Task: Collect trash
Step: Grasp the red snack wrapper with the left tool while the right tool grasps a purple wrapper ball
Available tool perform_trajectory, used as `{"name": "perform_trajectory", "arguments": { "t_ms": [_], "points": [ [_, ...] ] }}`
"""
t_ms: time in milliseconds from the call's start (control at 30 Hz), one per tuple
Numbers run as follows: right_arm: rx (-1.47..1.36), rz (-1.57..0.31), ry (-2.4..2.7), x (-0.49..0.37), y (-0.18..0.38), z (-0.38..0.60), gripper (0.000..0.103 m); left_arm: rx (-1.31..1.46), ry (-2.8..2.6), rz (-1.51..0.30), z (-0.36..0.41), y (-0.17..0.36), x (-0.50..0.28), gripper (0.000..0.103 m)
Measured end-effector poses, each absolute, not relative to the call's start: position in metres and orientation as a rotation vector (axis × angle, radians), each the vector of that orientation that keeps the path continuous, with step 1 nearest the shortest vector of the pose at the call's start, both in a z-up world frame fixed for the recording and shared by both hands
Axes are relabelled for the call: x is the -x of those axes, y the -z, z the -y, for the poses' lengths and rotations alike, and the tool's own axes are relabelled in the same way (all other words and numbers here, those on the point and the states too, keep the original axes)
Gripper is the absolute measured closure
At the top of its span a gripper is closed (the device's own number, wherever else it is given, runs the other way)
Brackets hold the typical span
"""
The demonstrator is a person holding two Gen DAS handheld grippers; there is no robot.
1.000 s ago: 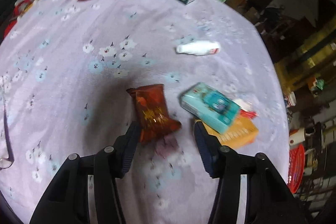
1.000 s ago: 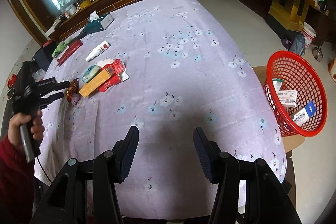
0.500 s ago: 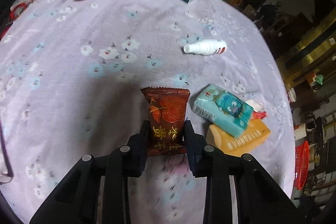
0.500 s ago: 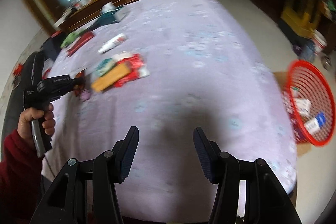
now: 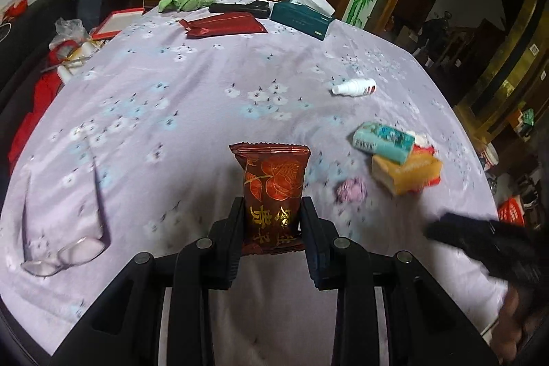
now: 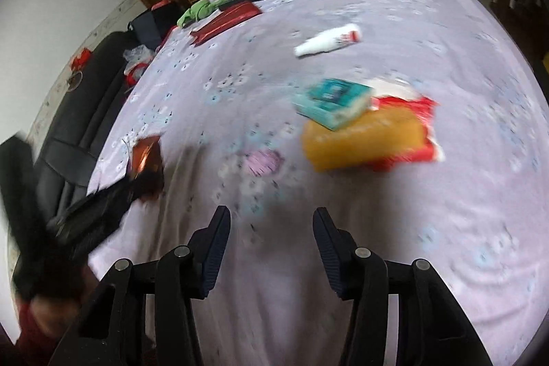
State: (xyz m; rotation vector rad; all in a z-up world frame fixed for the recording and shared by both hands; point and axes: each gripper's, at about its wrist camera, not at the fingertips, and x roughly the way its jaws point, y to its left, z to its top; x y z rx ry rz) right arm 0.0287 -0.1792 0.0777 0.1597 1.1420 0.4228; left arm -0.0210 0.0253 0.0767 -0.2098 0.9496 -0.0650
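**Left gripper holding snack packet, right one empty**

Purple flowered tablecloth [image 5: 192, 64] is covering a big table, with a wooden counter running behind it. Landmark: the orange box [image 5: 406, 172].

- Left gripper [image 5: 272, 222] is clamping the dark red snack packet [image 5: 272, 184] by its lower half; the packet is standing upright between the fingers, lifted off the cloth, to the left of the orange box.
- Right gripper [image 6: 271, 246] is hanging spread wide and empty over the cloth, on the near side of the orange box [image 6: 363, 139]. Its view is blurred.
- Teal packet [image 5: 382, 141] is lying on top of the orange box; a red wrapper [image 6: 411, 129] is sticking out from under it. Crumpled pink wrapper [image 5: 351, 189] is sitting just left of the box. White bottle [image 5: 355, 88] is lying on its side well beyond it.
- Glasses [image 5: 65, 258] are sitting far left of the box, near the table edge. Probably not trash.

Handling guess: the packet looks light, crinkly foil, slippery; squeezing the filled middle is probably safer than the thin sealed edge. The box looks stiff, so gripping across its narrow side should work. The pink wrapper looks soft; pinch from above.
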Motion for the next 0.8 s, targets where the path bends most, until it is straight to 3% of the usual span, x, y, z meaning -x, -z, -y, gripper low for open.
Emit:
{"name": "perform_trajectory", "arguments": {
  "t_ms": [267, 500, 600, 800],
  "points": [
    [-0.112, -1.16, -0.37, -0.064, -0.05, 0.147, 0.06, 0.167, 0.087, -0.953, -0.032, -0.07, 0.043, 0.073],
    [-0.088, -1.195, -0.337, -0.082, -0.031, 0.134, 0.064, 0.161, 0.117, -0.967, -0.032, -0.064, 0.046, 0.073],
    [-0.091, -1.186, -0.35, -0.083, -0.029, 0.13, 0.071, 0.148, 0.126, -0.963, -0.029, -0.064, 0.046, 0.073],
    [-0.07, -1.141, -0.363, -0.069, -0.042, 0.131, 0.072, 0.144, 0.133, -0.957, -0.024, -0.065, 0.044, 0.073]
  ]
}}
